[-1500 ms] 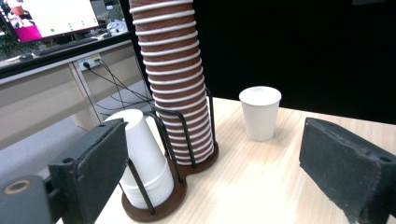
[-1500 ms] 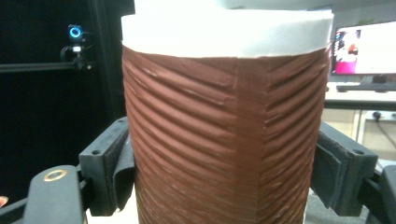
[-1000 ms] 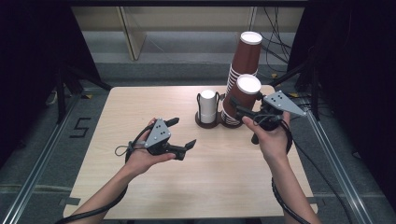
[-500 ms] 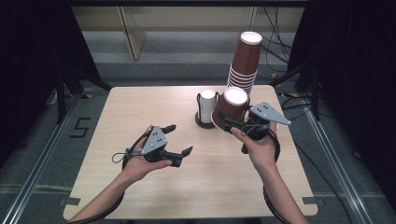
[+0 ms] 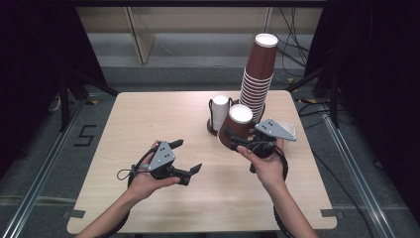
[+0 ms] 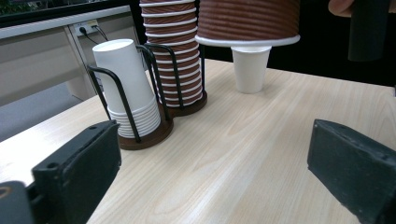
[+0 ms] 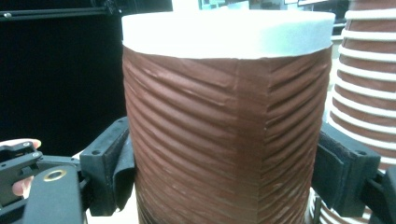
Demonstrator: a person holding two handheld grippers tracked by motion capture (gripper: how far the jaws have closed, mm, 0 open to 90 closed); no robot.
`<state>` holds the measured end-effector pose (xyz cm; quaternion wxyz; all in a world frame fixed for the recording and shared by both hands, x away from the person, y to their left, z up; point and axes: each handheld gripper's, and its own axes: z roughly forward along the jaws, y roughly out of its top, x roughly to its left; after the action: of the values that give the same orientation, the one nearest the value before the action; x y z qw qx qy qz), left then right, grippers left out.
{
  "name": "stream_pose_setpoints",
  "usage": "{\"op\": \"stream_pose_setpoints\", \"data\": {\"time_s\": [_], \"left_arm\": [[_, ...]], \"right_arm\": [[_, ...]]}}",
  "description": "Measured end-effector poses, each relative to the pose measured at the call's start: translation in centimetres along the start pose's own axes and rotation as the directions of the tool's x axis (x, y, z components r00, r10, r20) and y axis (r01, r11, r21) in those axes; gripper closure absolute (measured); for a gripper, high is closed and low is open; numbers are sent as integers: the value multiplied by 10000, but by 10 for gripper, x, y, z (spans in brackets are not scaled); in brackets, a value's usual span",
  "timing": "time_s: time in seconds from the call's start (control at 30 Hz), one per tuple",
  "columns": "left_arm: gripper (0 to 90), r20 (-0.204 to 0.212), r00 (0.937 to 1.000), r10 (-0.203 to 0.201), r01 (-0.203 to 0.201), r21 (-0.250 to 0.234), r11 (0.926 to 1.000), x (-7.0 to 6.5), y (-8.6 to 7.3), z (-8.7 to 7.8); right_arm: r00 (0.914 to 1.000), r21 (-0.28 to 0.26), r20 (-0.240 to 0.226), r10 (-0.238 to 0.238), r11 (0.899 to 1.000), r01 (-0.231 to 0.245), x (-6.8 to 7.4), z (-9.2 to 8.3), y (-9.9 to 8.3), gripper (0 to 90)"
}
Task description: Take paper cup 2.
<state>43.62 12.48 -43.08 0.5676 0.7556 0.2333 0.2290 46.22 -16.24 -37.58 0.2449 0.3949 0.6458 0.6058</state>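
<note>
An upturned ribbed brown paper cup [image 5: 239, 128] hangs a little above the table, and my right gripper [image 5: 234, 140] is shut on its sides. In the right gripper view the cup [image 7: 224, 130] sits squeezed between both pads. Behind it a tall stack of brown cups [image 5: 257, 79] stands in a black wire holder, with a shorter stack of white cups [image 5: 219, 111] beside it. My left gripper [image 5: 187, 156] is held over the table's front left. Its jaws have just been opening and now stand wide apart with nothing between them, as the left gripper view [image 6: 215, 177] also shows.
A single white cup [image 5: 289, 130] stands upright on the table behind my right hand. The light wooden table [image 5: 148, 114] has bare room at the left and front. Dark floor and cables surround it.
My right gripper has come down and toward the table's middle with the brown cup. My left hand has sunk slightly toward the front, and its jaws stand wider.
</note>
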Motion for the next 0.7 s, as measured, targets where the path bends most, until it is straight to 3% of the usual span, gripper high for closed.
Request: {"op": "stream_pose_setpoints", "data": {"time_s": [0.07,0.1,0.27,0.47,0.5,0.7], "left_arm": [[16,15,10000,-3,3,-14,10000,-1,-2,1],[14,5,10000,19,-19,-11,10000,-2,-3,1],[11,60,10000,-66,67,-66,10000,-4,-4,3],[2,252,9997,-36,41,-184,9998,-8,-4,7],[0,288,9996,-39,45,-222,9997,-8,-3,8],[0,446,9990,-57,66,-201,9998,-11,-4,14]], "right_arm": [[10000,123,-57,-3,9999,3,-1,1,-5,190],[9995,106,-167,286,9995,-284,-1,2,-8,189],[9976,289,-162,668,9974,-663,-3,3,-18,189],[9837,441,-292,1775,9834,-1761,-9,2,-30,189],[9767,466,-217,2134,9761,-2122,-10,1,-33,189],[9649,546,-169,2621,9638,-2608,-16,-1,-45,188]]}}
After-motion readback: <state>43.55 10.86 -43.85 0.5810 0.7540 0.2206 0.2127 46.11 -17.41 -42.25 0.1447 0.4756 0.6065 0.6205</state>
